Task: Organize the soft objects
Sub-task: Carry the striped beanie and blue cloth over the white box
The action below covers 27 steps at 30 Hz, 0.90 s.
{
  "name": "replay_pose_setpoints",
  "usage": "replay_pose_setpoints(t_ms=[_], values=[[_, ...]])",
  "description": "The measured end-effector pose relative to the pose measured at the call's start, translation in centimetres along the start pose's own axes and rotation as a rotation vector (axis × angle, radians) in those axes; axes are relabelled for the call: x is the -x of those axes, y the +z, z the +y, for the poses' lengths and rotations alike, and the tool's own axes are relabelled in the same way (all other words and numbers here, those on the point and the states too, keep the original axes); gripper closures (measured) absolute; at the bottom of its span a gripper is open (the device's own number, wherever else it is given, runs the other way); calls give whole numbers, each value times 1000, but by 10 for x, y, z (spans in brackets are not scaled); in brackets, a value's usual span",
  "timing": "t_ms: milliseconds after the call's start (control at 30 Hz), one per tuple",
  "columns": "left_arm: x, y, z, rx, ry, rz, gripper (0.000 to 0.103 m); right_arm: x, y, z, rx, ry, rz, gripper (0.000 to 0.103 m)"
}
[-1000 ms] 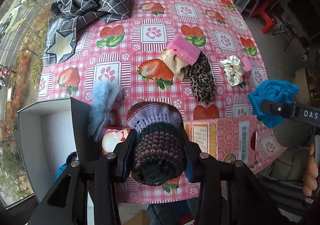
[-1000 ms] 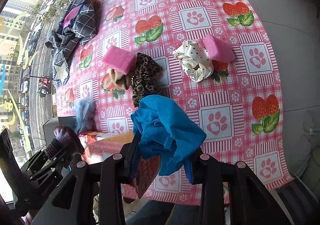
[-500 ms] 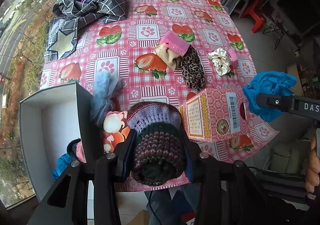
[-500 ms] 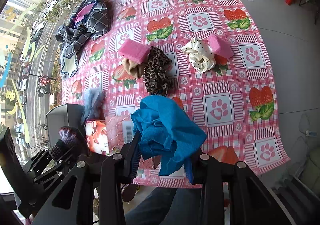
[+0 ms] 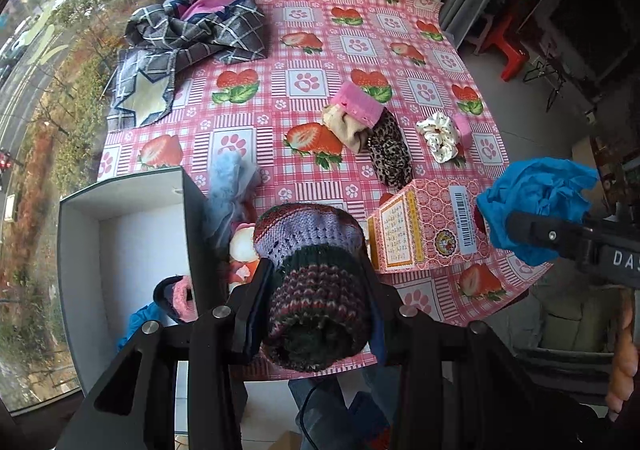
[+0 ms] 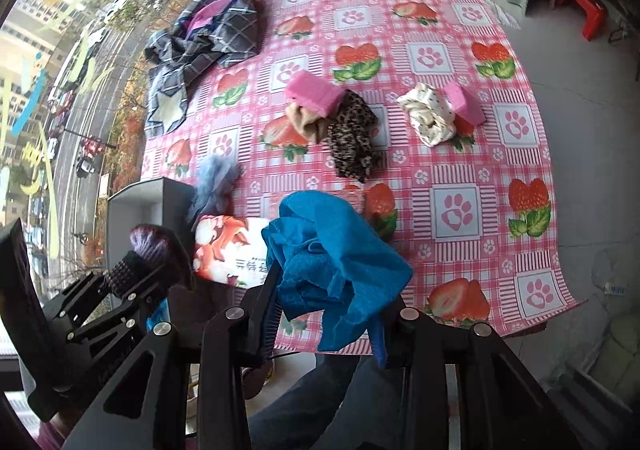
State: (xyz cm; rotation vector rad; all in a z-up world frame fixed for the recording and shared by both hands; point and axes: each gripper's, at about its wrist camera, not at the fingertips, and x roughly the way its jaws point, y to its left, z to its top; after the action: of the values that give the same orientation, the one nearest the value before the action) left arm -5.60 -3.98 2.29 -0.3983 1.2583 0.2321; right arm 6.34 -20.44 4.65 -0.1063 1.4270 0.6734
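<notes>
Strawberry-print tablecloth by window, grey box at near-left edge. L gripper clamped on knit hat, R gripper clamped on blue cloth, both above table edge. Best: carry over box opening, lower inside walls, release one at a time w/o snagging pink carton.

Past your fingers you see a table with a pink strawberry cloth. Far off on it lies a checked cloth. Nearer lie a pink sponge on a tan sock, touching a spotted leopard cloth. A white scrunchie lies to their right. A pink box and blue fluff lie just past your left fingertips.
</notes>
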Motion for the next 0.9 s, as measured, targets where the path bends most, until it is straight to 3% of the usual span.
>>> replay_pose_setpoints(t_ms=[467,900], values=[[23,-28,62,178,82,-56,58,-16,-5,70,173,31,53,65],[29,-45,97,293,109,-66,58,-29,-7,103,266,33,93,65]])
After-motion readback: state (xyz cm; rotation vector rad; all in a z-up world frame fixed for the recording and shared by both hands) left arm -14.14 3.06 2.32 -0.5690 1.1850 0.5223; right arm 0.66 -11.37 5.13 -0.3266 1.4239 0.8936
